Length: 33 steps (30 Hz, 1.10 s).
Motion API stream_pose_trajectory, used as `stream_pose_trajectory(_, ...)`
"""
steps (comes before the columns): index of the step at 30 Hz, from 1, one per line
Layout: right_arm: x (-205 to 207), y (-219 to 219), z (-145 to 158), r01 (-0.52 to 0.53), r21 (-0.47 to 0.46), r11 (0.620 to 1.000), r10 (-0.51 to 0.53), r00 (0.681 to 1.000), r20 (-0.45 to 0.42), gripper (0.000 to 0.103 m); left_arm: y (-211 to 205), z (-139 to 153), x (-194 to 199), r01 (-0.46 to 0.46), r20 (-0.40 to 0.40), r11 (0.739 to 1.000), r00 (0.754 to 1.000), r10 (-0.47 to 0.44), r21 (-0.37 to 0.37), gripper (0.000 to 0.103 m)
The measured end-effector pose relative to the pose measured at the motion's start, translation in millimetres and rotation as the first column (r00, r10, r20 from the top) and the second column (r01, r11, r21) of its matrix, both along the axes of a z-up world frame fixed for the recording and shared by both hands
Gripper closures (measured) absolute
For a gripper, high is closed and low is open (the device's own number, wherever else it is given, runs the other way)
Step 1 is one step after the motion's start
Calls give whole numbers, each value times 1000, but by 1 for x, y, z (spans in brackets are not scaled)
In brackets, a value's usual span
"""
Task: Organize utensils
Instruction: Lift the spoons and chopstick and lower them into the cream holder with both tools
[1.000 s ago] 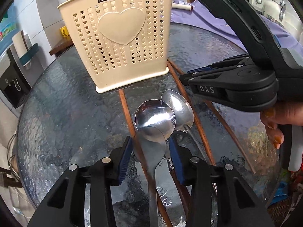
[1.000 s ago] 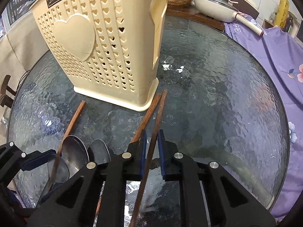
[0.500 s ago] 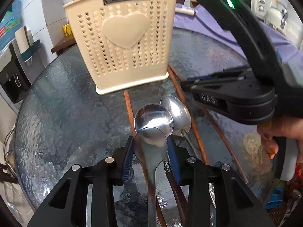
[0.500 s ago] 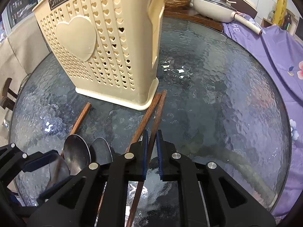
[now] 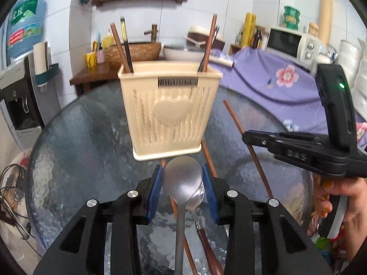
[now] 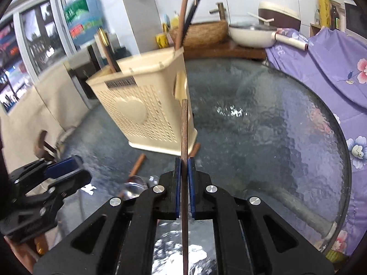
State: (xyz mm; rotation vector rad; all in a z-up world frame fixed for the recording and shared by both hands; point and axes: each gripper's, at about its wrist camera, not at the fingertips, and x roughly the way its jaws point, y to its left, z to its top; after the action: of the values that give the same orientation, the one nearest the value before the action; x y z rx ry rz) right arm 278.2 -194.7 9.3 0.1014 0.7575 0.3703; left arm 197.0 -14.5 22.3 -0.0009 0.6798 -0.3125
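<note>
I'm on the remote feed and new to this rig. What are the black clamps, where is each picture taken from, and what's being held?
No robot: a person holds two hand grippers, each with a fisheye camera looking along its fingers. In the left view, the left gripper clamps a metal spoon. In the right view, the right gripper is shut on a wooden chopstick. Ahead stands the cream utensil holder on the glass table, already holding chopsticks. More chopsticks and a spoon lie on the glass.
</note>
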Motion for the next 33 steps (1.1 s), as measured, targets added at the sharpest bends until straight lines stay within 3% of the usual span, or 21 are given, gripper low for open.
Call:
stream_pose_trajectory(8, -34, -4, 42, -50, 47, 998, 45, 993, 106, 96, 2, 23, -7, -16, 64, 1000, 998, 17, -14, 69)
stream_pose_trajectory(21, -53, 3, 76, -108, 91, 990, 91, 982, 168, 96, 12, 46, -4, -7, 80, 998, 997, 12, -66, 69)
stream_pose_trajectory(26, -53, 8, 98, -126, 86, 988, 106, 972, 208, 96, 15, 69, 2, 2, 102, 995, 995, 8, -96, 69)
stream_pose_trajectory(33, -35, 14, 156, -124, 115, 986, 84, 950, 302, 96, 25, 131, 25, 5, 167, 980, 985, 28, -197, 69)
